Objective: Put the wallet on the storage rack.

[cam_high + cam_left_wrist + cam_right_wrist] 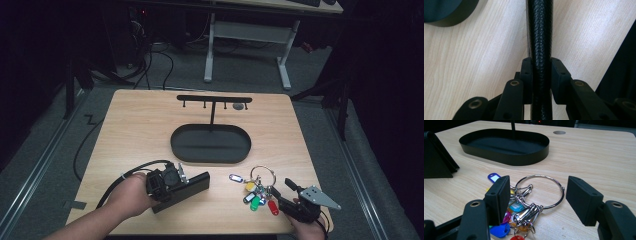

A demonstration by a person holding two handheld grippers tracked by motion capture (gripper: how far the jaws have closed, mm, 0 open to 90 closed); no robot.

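The left gripper (175,176) is closed on a black leather-textured wallet (182,190); in the left gripper view its two jaws press against both faces of the wallet's edge (539,50), which stands upright between them. The wallet rests on the worktop (140,130) at the near left, slightly angled, with the person's left hand (131,195) behind the gripper.

The right gripper (282,192) has its jaws spread wide and grasps nothing. In the right gripper view the jaws sit either side of a large metal key ring (541,191) lying flat on the worktop; neither jaw touches it. Clipped to the ring is a cluster of coloured key tags (257,197), blue, yellow, green and red, fanned out toward the gripper.

Beyond both grippers, at the worktop centre, stands a black oval tray (210,155). A thin post rises from its far side and carries a horizontal hook bar (214,99).
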